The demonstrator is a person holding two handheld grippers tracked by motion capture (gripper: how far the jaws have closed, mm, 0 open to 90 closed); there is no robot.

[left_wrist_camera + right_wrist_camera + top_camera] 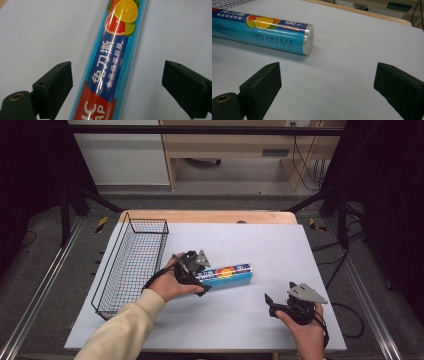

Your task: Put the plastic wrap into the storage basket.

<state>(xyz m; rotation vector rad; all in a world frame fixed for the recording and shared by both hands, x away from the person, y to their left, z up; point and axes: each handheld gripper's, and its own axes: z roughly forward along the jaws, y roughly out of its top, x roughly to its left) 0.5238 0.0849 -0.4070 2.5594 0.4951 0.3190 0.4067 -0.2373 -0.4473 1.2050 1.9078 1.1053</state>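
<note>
White table [280, 245], roll [110, 65] ends cropped

Roll of cling film [110, 65] cut off top and bottom by left gripper view, small print perhaps too blurred to read.

The cling film roll [110, 65] is turquoise blue with a dark blue band carrying white lettering, a red patch at one end, and a print of orange, pink grapefruit and green lime slices. At its 9 o'clock in the high view stands a wire basket [131, 265] of black mesh. The mat [260, 320] under them is pale grey-white, on a light wood table [210, 216]. Both grippers have black jaws; the right gripper [272, 301] bears a grey plate.
</note>
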